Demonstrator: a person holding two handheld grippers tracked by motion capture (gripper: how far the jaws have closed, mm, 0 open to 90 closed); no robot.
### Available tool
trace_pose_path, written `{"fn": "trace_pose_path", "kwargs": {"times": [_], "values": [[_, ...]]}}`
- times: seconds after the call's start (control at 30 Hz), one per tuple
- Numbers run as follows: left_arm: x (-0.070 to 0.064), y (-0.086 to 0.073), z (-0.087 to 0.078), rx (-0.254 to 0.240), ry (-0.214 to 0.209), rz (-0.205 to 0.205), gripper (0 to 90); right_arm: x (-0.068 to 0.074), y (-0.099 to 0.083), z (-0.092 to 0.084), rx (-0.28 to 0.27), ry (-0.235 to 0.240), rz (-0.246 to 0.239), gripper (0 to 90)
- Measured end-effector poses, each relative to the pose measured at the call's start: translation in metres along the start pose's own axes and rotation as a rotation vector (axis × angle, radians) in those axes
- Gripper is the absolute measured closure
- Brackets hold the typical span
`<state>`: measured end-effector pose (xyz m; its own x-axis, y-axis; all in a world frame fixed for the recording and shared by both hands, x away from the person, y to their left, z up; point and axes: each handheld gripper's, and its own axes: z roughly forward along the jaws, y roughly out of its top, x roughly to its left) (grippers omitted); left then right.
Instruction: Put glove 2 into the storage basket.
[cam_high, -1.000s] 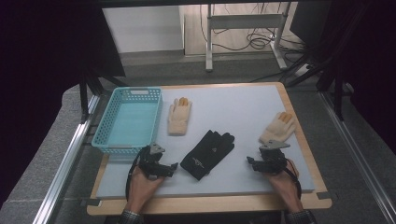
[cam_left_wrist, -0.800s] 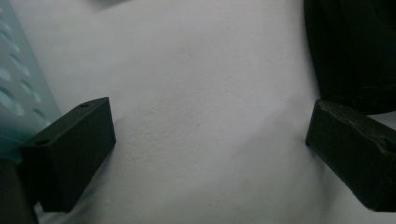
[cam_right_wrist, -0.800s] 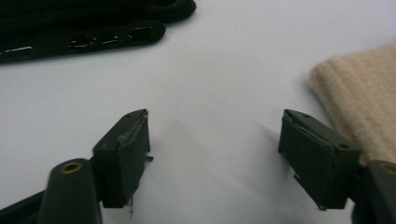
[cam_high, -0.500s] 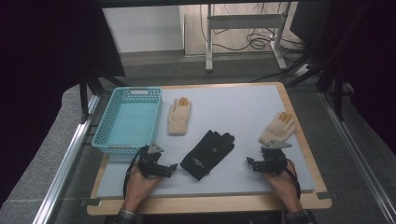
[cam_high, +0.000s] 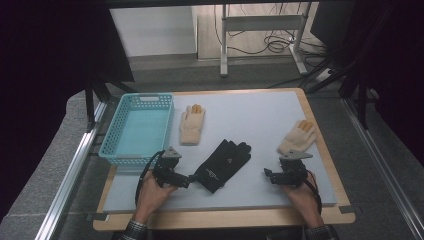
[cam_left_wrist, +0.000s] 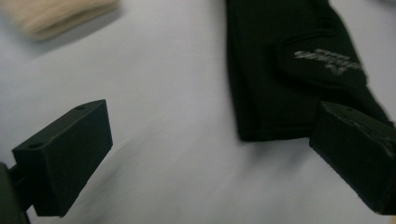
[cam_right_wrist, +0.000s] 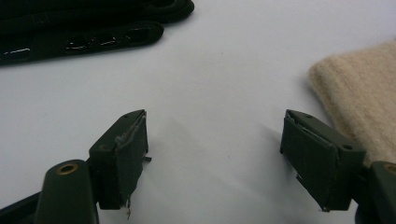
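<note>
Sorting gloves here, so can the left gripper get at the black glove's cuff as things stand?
Probably yes. The left gripper is open beside the cuff of the black glove, with only bare mat between its jaws and nothing lying over the cuff.

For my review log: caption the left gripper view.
Open tongs over the black glove's cuff, on the pale mat.
</note>
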<state>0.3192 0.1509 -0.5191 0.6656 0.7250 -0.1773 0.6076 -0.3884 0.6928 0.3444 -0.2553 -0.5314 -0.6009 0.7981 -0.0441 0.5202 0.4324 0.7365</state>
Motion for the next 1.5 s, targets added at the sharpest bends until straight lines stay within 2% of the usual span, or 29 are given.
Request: {"fn": "trace_pose_path", "kwargs": {"times": [0.13, 0.33, 0.57, 0.63, 0.7, 0.77, 0.87, 0.93, 0.97, 1.13, 1.2, 1.3, 1.4, 1.5], "values": [[-0.01, 0.013, 0.005, -0.006, -0.01, 0.025, 0.0, 0.0, 0.0, 0.0, 0.0, 0.001, 0.0, 22.8], [-0.024, 0.031, 0.016, 0.012, -0.013, 0.069, 0.0, 0.0, 0.0, 0.0, 0.0, 0.003, 0.001, 22.5], [-0.044, 0.053, 0.044, 0.063, 0.004, 0.156, 0.0, 0.0, 0.0, 0.0, 0.0, 0.004, 0.001, 22.3], [-0.048, 0.058, 0.053, 0.075, 0.009, 0.165, 0.0, 0.0, 0.0, 0.0, 0.0, 0.004, 0.001, 22.2], [-0.051, 0.062, 0.064, 0.107, 0.033, 0.177, 0.0, 0.0, 0.0, 0.0, 0.0, 0.005, 0.001, 22.1], [-0.051, 0.065, 0.073, 0.127, 0.041, 0.177, 0.0, 0.0, 0.0, 0.0, 0.0, 0.006, 0.001, 22.0], [-0.052, 0.066, 0.086, 0.173, 0.024, 0.175, 0.0, -0.001, 0.0, 0.0, 0.0, 0.008, 0.001, 21.8], [-0.057, 0.064, 0.092, 0.195, 0.018, 0.19, 0.0, -0.001, 0.0, 0.0, -0.002, 0.009, -0.001, 21.7], [-0.061, 0.063, 0.094, 0.2, 0.046, 0.21, 0.0, -0.001, 0.0, 0.0, -0.001, 0.009, -0.001, 21.6], [-0.061, 0.062, 0.092, 0.205, 0.037, 0.199, 0.0, -0.001, 0.0, 0.0, -0.001, 0.009, -0.001, 21.6], [-0.057, 0.064, 0.089, 0.2, 0.045, 0.177, 7.4, -0.001, 0.0, 0.0, -0.001, 0.008, -0.002, 21.6], [-0.046, 0.066, 0.081, 0.185, 0.058, 0.135, 30.3, 0.0, 0.0, 0.0, 0.002, 0.008, 0.002, 21.6], [-0.041, 0.066, 0.078, 0.174, 0.073, 0.126, 49.1, 0.0, 0.0, 0.0, 0.002, 0.008, 0.002, 21.6], [-0.041, 0.068, 0.076, 0.171, 0.083, 0.126, 59.7, 0.0, 0.0, 0.0, 0.003, 0.008, 0.002, 21.6]]}}
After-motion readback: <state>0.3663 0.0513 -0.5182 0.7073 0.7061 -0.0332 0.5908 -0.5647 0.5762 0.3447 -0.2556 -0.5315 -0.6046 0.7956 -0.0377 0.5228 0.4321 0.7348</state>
